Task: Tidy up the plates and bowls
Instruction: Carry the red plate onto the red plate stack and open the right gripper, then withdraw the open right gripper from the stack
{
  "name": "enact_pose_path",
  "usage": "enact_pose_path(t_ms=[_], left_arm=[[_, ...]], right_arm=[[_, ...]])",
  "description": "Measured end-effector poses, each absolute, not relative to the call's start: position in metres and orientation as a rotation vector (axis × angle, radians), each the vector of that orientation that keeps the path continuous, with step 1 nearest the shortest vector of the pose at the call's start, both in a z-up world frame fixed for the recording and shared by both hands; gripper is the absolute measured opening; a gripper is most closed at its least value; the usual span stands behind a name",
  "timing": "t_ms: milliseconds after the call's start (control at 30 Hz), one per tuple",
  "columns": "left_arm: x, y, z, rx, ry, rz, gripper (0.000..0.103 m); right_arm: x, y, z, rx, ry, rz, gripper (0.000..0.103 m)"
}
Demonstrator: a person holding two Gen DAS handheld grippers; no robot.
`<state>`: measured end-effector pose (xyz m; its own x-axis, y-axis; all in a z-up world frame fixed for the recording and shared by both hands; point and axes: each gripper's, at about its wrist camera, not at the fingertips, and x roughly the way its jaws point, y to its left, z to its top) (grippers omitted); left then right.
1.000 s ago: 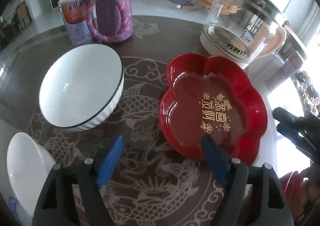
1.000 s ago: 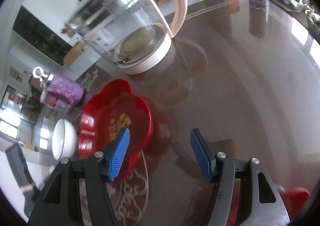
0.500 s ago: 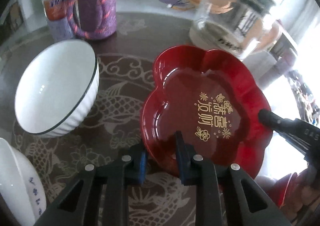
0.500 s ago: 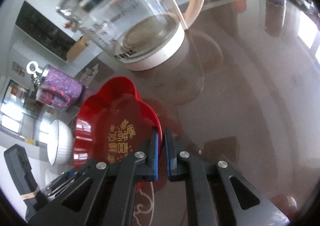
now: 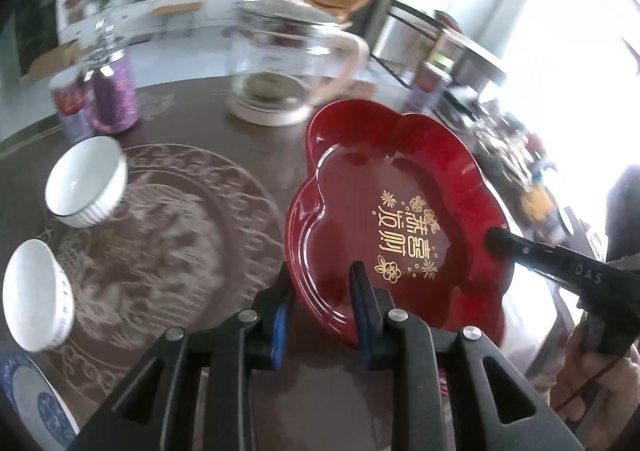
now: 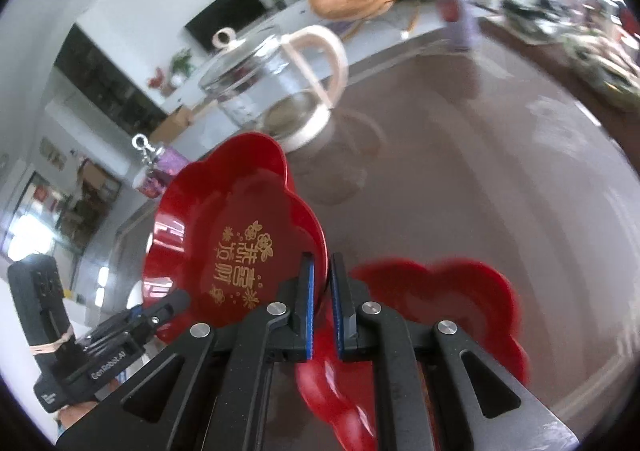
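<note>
Right wrist view: right hand-held gripper (image 6: pixel 323 305) and left hand-held gripper (image 5: pixel 320 301) both pinch opposite rims of the red plate (image 6: pixel 240 235); judged light, stiff, glossy and slippery; grip lobed rim.

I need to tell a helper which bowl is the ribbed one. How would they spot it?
Start at the round dragon medallion on the dark table. On its far left edge, before the purple jar, stands a white bowl. Unlike the tilted bowl nearer the camera, it has ribbed sides and a dark rim line.
</note>
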<state>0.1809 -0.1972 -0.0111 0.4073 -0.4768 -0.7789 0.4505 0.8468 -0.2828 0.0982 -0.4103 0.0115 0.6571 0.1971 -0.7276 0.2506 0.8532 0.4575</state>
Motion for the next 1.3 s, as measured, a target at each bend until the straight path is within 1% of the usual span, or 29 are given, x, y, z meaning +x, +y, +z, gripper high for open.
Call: enact_pose_path(t_ms=[167, 400, 600, 633, 667, 733, 767, 800, 833, 867, 900, 967, 1033, 1133, 1233, 1300], left_arm=[[0.151, -0.235, -0.026, 0.029, 1.034, -0.634, 0.025], [0.135, -0.272, -0.054, 0.137, 1.092, -0.652, 0.025], [0.123, -0.289, -0.059, 0.252, 1.044, -0.638, 0.025], [0.122, -0.292, -0.060, 0.276, 1.032, -0.628, 0.027], [0.120, -0.293, -0.060, 0.302, 1.017, -0.619, 0.032], [0.118, -0.292, -0.058, 0.344, 0.985, -0.578, 0.044], [0.118, -0.291, -0.056, 0.350, 0.970, -0.561, 0.059], [0.118, -0.287, -0.051, 0.343, 0.949, -0.552, 0.071], [0.117, -0.282, -0.043, 0.323, 0.921, -0.549, 0.076], [0.118, -0.275, -0.035, 0.302, 0.901, -0.550, 0.081], [0.118, -0.269, -0.028, 0.280, 0.885, -0.551, 0.081], [0.121, -0.253, -0.018, 0.225, 0.874, -0.552, 0.083], [0.125, -0.233, -0.013, 0.153, 0.880, -0.557, 0.085], [0.126, -0.206, -0.018, 0.075, 0.905, -0.568, 0.085], [0.120, -0.176, -0.034, 0.003, 0.925, -0.553, 0.085], [0.115, -0.162, -0.046, -0.032, 0.941, -0.541, 0.085]], right_arm=[[0.054, -0.432, -0.002, 0.595, 0.882, -0.129, 0.009], [0.021, -0.456, -0.030, 0.660, 0.880, -0.204, 0.009], [0.004, -0.464, -0.043, 0.697, 0.855, -0.235, 0.010], [0.003, -0.463, -0.043, 0.697, 0.850, -0.236, 0.010], [0.000, -0.463, -0.043, 0.693, 0.844, -0.237, 0.011], [-0.001, -0.460, -0.041, 0.677, 0.833, -0.242, 0.016], [-0.003, -0.459, -0.039, 0.662, 0.824, -0.251, 0.018], [-0.006, -0.458, -0.036, 0.643, 0.810, -0.269, 0.031], [-0.009, -0.459, -0.033, 0.634, 0.787, -0.273, 0.039], [-0.013, -0.459, -0.028, 0.624, 0.763, -0.282, 0.039], [-0.017, -0.458, -0.023, 0.610, 0.737, -0.296, 0.040], [-0.026, -0.452, -0.011, 0.574, 0.683, -0.320, 0.045], [-0.035, -0.444, -0.003, 0.550, 0.644, -0.334, 0.058], [-0.050, -0.429, -0.001, 0.559, 0.619, -0.330, 0.058], [-0.071, -0.410, -0.004, 0.568, 0.550, -0.385, 0.058], [-0.083, -0.393, -0.007, 0.526, 0.491, -0.435, 0.063]])
